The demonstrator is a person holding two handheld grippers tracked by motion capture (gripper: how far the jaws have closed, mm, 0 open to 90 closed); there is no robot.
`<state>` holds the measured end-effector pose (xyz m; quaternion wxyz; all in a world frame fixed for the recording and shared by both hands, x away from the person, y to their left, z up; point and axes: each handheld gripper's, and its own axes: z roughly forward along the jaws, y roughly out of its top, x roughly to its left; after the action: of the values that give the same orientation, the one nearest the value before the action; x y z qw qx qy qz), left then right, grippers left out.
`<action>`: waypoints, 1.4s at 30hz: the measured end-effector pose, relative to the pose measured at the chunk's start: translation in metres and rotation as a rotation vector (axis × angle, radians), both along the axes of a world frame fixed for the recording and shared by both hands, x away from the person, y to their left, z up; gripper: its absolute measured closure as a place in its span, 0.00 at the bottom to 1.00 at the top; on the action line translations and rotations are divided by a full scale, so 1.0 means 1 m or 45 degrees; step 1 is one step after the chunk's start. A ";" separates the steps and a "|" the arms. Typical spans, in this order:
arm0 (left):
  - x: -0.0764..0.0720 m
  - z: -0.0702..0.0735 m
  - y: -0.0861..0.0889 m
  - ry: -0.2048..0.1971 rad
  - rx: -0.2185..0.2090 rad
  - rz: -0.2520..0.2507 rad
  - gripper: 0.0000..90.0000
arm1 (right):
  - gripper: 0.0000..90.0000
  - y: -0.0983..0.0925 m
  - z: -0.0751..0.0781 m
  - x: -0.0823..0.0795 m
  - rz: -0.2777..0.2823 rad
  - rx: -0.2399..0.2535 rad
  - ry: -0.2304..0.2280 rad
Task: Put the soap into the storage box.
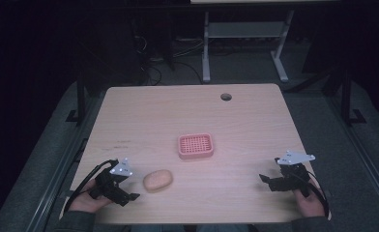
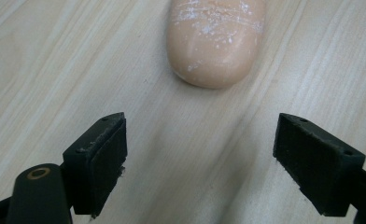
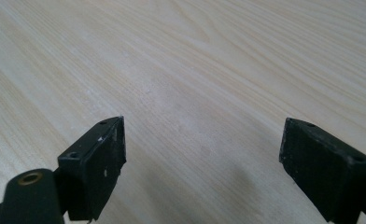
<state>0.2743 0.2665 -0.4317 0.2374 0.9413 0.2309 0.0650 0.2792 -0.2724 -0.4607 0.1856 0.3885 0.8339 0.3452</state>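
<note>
Left gripper (image 1: 122, 186): jaws wide apart, holding nothing, low over the table (image 1: 255, 116).
Soap bar (image 2: 216, 39): lies flat just ahead of the left gripper, in line with its gap, untouched.
Soap dish (image 1: 195, 146): pink, slotted, empty, well beyond the soap.
Right gripper (image 1: 269, 181): jaws spread wide, empty, bare wood ahead.
Progress: probably soap into dish; nothing grasped yet, all of it left.

A peach-coloured oval soap bar (image 1: 158, 180) lies flat on the wooden counter (image 1: 245, 121), near its front edge and left of centre. In the left gripper view its rounded end (image 2: 214, 42) shows white scuffs and flecks on top. A pink rectangular soap dish (image 1: 196, 146) with a perforated grid floor sits upright mid-counter, apart from the soap and empty.
</note>
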 end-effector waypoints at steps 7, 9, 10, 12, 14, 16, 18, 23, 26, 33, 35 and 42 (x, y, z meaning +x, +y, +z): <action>0.003 0.001 -0.006 -0.013 0.001 -0.020 0.19 | 0.16 0.001 0.000 -0.001 0.000 0.005 0.000; 0.004 0.002 -0.008 -0.013 -0.004 -0.021 0.19 | 0.16 0.001 0.000 0.000 0.000 0.004 0.000; 0.004 0.002 -0.008 -0.013 -0.004 -0.021 0.19 | 0.16 0.001 0.000 0.000 0.000 0.004 0.000; 0.005 0.003 -0.010 -0.013 -0.011 -0.020 0.19 | 0.16 0.000 0.000 -0.001 -0.001 0.002 -0.004; 0.006 0.005 -0.012 -0.017 -0.016 -0.030 0.19 | 0.16 0.000 0.000 -0.001 -0.002 0.004 -0.006; 0.006 0.005 -0.013 -0.016 -0.021 -0.031 0.20 | 0.16 0.000 0.000 -0.001 -0.001 0.004 -0.007; 0.007 0.006 -0.015 -0.016 -0.032 -0.040 0.22 | 0.16 0.000 0.000 -0.001 -0.001 0.005 -0.005; 0.009 0.007 -0.020 -0.009 -0.020 -0.050 0.22 | 0.16 0.000 0.000 -0.001 -0.002 0.004 -0.004; 0.010 0.006 -0.023 -0.005 -0.013 -0.056 0.22 | 0.16 0.000 0.000 -0.001 0.000 0.001 -0.007; 0.012 0.007 -0.027 -0.006 -0.005 -0.070 0.22 | 0.16 0.000 0.000 -0.001 0.002 0.003 -0.007; 0.012 0.006 -0.029 -0.009 -0.007 -0.075 0.22 | 0.16 0.000 0.001 -0.001 0.002 0.004 -0.008; 0.014 0.006 -0.033 0.008 -0.001 -0.079 0.22 | 0.16 0.000 0.000 -0.002 0.002 0.006 -0.003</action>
<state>0.2878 0.2339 -0.4259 0.2388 0.9482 0.2022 0.0547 0.2776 -0.2721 -0.4603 0.1854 0.3877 0.8332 0.3480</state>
